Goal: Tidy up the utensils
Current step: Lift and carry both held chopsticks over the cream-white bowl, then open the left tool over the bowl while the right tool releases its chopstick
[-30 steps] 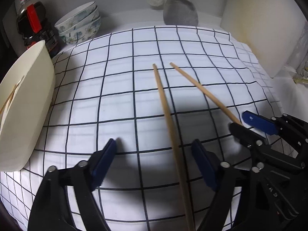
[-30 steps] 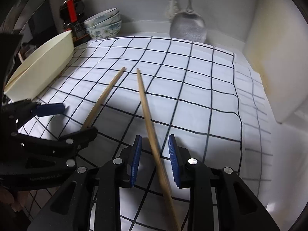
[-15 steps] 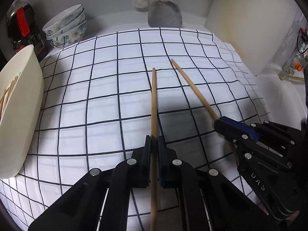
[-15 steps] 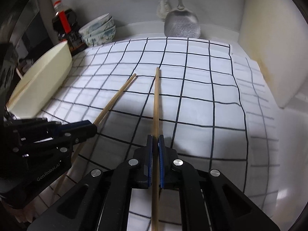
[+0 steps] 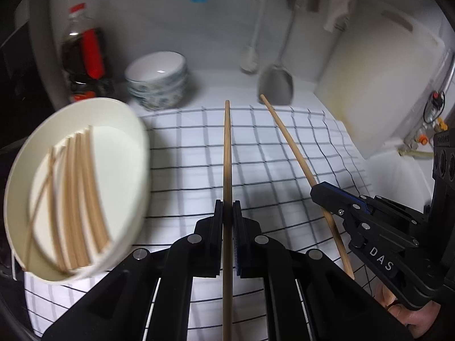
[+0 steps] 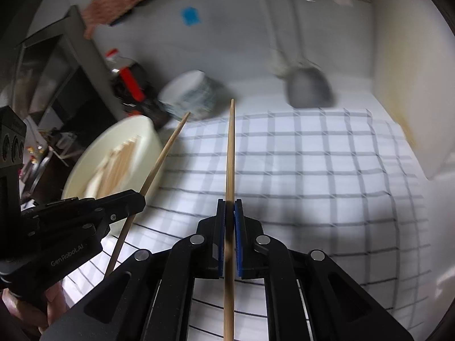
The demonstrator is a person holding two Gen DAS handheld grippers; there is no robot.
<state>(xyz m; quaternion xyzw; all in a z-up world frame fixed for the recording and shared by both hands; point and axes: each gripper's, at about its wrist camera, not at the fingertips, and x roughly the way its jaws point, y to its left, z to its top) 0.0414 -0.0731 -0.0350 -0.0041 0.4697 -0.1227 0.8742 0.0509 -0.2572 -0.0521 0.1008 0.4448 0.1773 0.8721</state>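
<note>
One chopstick (image 5: 227,153) clenched in the left tool (image 5: 227,213), tip raised over the checked cloth (image 5: 270,153). A second chopstick (image 6: 230,153) clamped the same way in the right tool (image 6: 229,213), also lifted off the cloth. To the left, a cream bowl (image 5: 136,170) holding more chopsticks (image 5: 79,193). Beyond, stacked patterned bowls (image 5: 159,85), a dark bottle (image 5: 82,54), a hanging metal spatula (image 5: 275,82) on the counter (image 5: 216,85).

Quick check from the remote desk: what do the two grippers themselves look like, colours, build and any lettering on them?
Both are matte black linkage-style frames with silver round rivets and blue pads on the fingers. The left gripper shows white "GenRobot.AI" lettering along its side in the right wrist view. The right gripper carries white "DAS" letters, seen from the left wrist camera. No cables show on either.
</note>
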